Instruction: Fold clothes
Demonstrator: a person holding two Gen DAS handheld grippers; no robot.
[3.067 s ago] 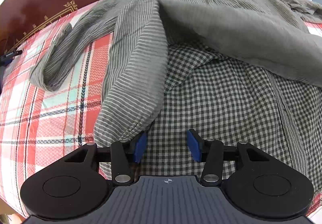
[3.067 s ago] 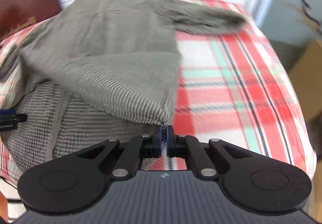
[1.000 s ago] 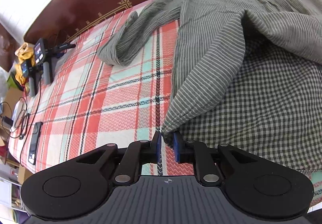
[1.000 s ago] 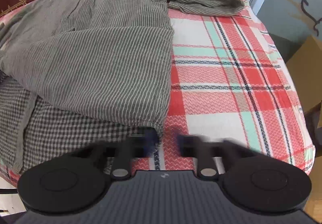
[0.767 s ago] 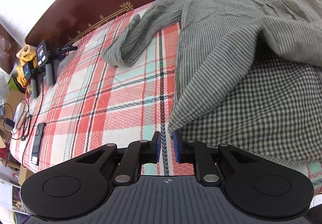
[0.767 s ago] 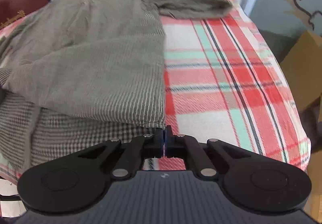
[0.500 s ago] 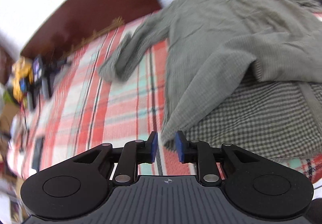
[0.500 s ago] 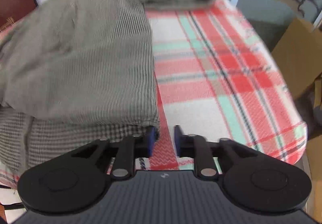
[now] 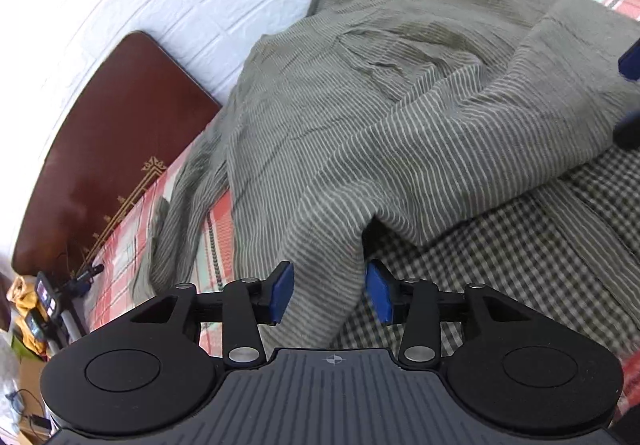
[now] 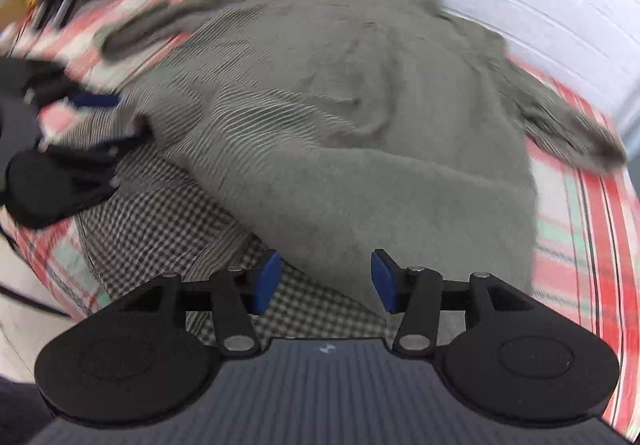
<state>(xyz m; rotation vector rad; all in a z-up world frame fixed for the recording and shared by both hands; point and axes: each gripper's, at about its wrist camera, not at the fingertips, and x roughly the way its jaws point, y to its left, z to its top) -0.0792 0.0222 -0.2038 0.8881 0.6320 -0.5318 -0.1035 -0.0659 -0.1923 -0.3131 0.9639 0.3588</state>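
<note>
Grey-green striped shirt [image 9: 400,117] lies spread on the bed, collar toward the white wall, sleeves out to both sides (crumpled, not flat). Its lower part is folded up over itself. A black-and-white checked garment [image 9: 520,265] lies flat under it, showing at the near edge.

The striped shirt [image 9: 400,133] ahead of the left tool [image 9: 328,295] is looking like crinkled matt cloth. Beneath it, the checked garment [image 9: 500,257] is showing a finer weave. The headboard [image 9: 100,149] beyond is gleaming, probably polished wood.
</note>
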